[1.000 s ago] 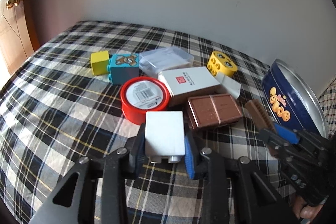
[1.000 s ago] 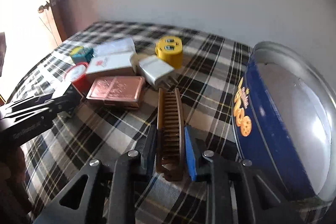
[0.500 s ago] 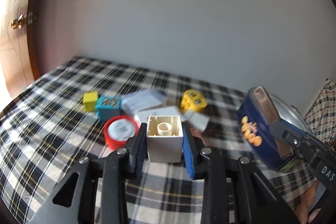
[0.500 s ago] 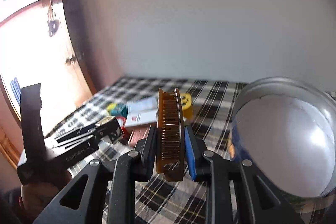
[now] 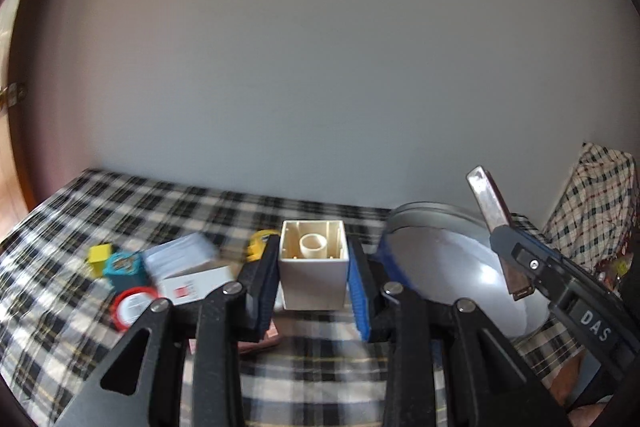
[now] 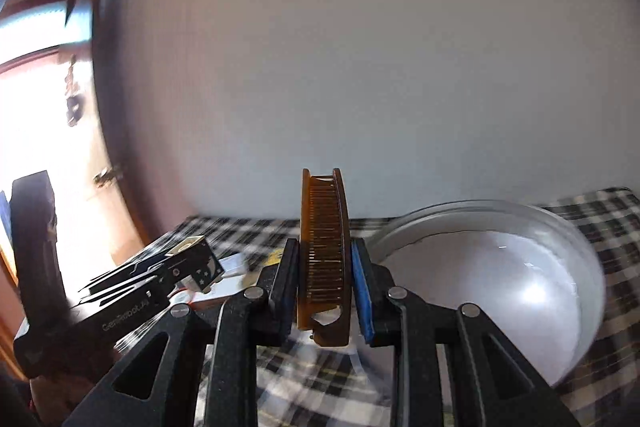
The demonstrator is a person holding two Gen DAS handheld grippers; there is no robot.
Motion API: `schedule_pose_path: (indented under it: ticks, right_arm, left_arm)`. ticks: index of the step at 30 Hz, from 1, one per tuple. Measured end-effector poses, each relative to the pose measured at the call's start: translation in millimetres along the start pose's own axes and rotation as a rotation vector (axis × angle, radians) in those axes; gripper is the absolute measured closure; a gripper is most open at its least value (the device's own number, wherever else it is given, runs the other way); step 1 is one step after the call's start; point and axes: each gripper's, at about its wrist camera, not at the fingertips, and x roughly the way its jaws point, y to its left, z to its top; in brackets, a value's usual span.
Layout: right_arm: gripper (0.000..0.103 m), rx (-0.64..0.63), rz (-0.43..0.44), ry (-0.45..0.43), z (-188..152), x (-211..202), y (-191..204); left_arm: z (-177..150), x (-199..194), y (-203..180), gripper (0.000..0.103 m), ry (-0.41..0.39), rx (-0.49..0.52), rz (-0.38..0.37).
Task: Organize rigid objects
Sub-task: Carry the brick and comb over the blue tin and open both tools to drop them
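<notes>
The left gripper (image 5: 314, 291) grasps a white block (image 5: 313, 277) between its jaws; the block is clear of the surface, with its hollow underside and inner tube facing up and away from the camera. The right gripper (image 6: 324, 291) grasps a brown comb (image 6: 324, 255) between its jaws; the comb stands on edge, with its teeth facing the camera and its far end pointing up.

Below both grippers lies a bed covered with a black-and-white plaid sheet (image 5: 80, 339). In the left wrist view, a red round container (image 5: 130, 309) lies near the left gripper's fingers. Just beyond it lies a white box with a red mark (image 5: 192, 283). A teal block (image 5: 124, 269) and a small yellow cube (image 5: 99, 254) stand further back, side by side. A yellow block (image 5: 260, 245) shows partly behind the left finger.

To the right of the white block sits a round blue tin (image 5: 448, 267), open, with a bare silver interior. In the right wrist view, the same tin lies directly behind and to the right of the comb. A plain white wall (image 5: 320, 67) stands behind the bed.
</notes>
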Motion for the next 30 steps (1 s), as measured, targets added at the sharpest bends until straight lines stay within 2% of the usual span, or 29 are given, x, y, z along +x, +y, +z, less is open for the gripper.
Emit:
schedule_pose_path:
  ticks: [6, 11, 18, 24, 30]
  right_arm:
    - [0.076, 0.032, -0.095, -0.021, 8, -10, -47]
    - [0.076, 0.054, -0.16, -0.021, 11, -14, -77]
    - [0.076, 0.012, -0.333, -0.034, 15, -14, -101]
    - [0.076, 0.036, -0.409, 0.026, 9, -8, -129]
    - [0.076, 0.036, -0.421, 0.064, 4, 2, -133]
  left_arm:
    - [6, 17, -46, 0.073, -0.008, 0.05, -0.057]
    - [9, 30, -74, 0.073, -0.004, 0.055, -0.107]
    - [-2, 51, -124, 0.073, 0.013, 0.121, -0.151]
    - [-19, 72, -141, 0.073, 0.056, 0.152, -0.157]
    - [-25, 79, -141, 0.073, 0.064, 0.189, -0.148]
